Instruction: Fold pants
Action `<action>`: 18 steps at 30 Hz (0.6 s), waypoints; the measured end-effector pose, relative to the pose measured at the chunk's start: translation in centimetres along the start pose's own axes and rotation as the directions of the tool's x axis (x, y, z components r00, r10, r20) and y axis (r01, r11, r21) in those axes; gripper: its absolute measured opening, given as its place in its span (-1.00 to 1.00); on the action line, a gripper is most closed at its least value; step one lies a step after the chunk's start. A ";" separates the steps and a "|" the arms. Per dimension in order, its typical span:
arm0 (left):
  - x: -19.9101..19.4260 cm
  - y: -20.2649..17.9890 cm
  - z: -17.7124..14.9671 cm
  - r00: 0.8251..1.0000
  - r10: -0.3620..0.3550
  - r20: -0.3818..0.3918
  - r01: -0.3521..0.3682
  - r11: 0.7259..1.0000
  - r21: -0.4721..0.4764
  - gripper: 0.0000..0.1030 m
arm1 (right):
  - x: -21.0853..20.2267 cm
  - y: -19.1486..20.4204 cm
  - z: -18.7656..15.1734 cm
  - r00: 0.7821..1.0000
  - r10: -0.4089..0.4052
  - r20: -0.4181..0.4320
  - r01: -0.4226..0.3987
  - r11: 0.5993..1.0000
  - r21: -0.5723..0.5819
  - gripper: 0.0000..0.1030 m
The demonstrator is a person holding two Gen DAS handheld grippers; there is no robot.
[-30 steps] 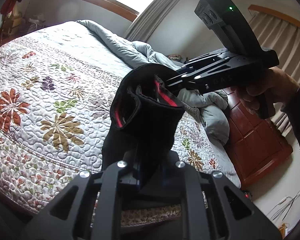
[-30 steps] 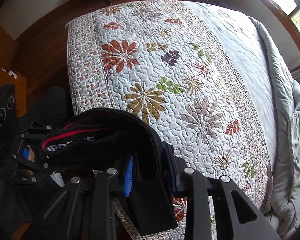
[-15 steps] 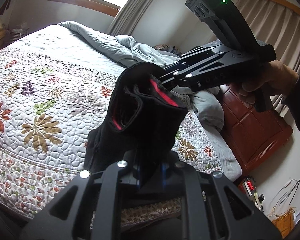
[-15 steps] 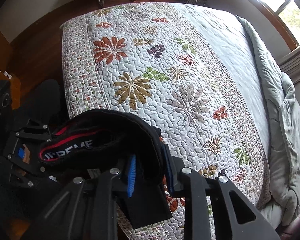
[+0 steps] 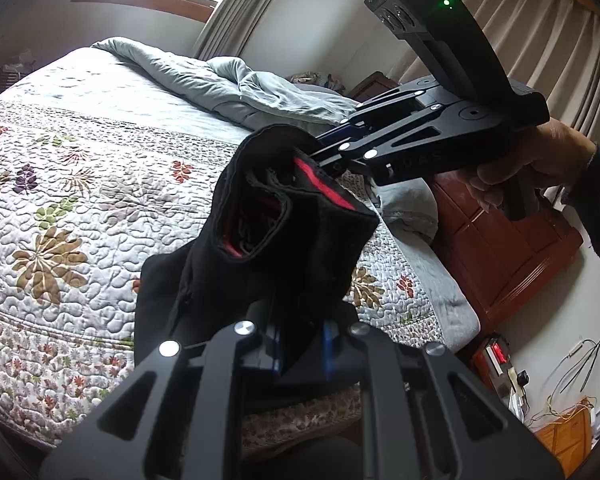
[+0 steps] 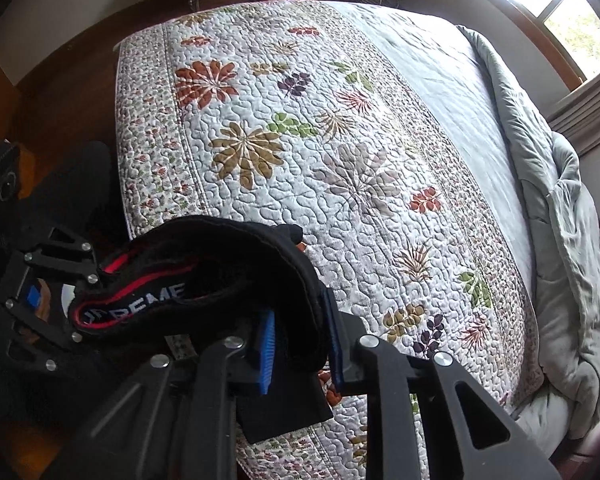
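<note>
The black pants (image 5: 284, 248), with a red-lined waistband, hang bunched in the air over the near edge of the bed. My left gripper (image 5: 300, 348) is shut on a thick fold of the black cloth. The right gripper (image 5: 328, 160), held by a hand (image 5: 540, 168), bites the waistband from the upper right. In the right wrist view my right gripper (image 6: 300, 344) has the pants (image 6: 220, 256) pressed between its blue pads, its jaws still closing. The left gripper (image 6: 60, 300) holds the waistband's other end at the left. The pant legs are hidden below.
A floral quilt (image 6: 300, 140) covers the bed, with a rumpled grey duvet (image 5: 228, 84) along its far side. A red-brown wooden cabinet (image 5: 500, 248) stands beside the bed. Cables (image 5: 572, 368) lie on the floor at the right. Dark wooden floor (image 6: 60, 92) lies past the bed's end.
Both grippers have carried the pants sideways along the bed's edge, toward the duvet and cabinet. The right pads have narrowed a little on the waistband. The grips are unchanged.
</note>
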State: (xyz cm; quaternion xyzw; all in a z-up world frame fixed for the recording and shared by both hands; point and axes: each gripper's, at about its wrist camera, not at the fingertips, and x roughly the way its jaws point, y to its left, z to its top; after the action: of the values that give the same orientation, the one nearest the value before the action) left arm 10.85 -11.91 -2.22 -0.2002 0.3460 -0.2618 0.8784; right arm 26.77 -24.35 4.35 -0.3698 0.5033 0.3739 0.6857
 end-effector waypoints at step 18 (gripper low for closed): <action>4.5 -3.4 -1.9 0.998 0.003 -0.058 0.001 0.998 0.067 -0.76 | 1.1 -1.5 -5.8 0.998 -0.056 0.016 0.056 0.998 0.004 -0.68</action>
State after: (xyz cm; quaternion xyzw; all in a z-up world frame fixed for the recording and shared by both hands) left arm 11.19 -17.62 -4.00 -0.1628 0.3624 -0.2785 0.8744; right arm 25.95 -30.03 2.25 -0.3794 0.4878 0.3566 0.7007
